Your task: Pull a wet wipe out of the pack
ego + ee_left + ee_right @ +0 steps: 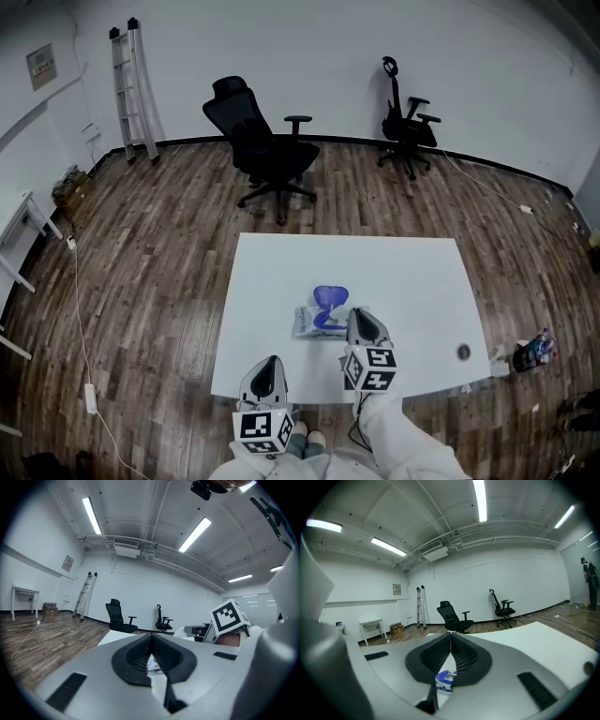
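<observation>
A white wet-wipe pack [312,322] with blue print lies on the white table [412,281], toward the near side. Its blue lid [330,297] stands open. My right gripper [359,315] is just right of the pack with its tip beside it, jaws shut and empty. My left gripper [266,362] hovers over the near table edge, left of and nearer than the pack, also shut. In the left gripper view the pack [153,664] shows through the gap under that gripper [151,638]. The right gripper view has the pack [445,681] showing below that gripper [451,636].
A small dark round object [463,352] lies near the table's right front corner. Two black office chairs [262,145] [408,122] and a ladder [131,89] stand beyond the table. A bottle [534,352] and a cable [82,319] lie on the wooden floor.
</observation>
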{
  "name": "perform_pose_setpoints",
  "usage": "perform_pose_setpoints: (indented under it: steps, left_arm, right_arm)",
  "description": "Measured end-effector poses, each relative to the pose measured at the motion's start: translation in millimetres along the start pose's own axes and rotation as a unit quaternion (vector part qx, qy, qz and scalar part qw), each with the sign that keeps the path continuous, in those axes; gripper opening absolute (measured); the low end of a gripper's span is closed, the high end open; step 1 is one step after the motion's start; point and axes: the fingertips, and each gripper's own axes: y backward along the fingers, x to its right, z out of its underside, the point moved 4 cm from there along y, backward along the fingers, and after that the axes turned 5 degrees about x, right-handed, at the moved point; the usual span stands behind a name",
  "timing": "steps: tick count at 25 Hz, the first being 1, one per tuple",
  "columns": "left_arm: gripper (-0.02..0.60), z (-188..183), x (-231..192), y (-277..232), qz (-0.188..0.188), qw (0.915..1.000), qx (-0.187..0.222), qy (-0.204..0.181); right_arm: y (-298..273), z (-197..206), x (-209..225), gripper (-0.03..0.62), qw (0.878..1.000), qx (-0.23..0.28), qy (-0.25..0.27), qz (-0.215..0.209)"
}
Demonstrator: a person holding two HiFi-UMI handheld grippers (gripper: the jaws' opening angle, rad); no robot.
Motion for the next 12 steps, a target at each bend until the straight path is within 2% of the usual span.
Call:
perform_pose_setpoints:
  steps: [12]
  left_arm:
    - [-0.002,-3,31,-1,0.038,0.9993,0.005,-0.003]
  right_arm:
    - [52,-16,2,0.011,0.999,0.029,-0.028,0.006]
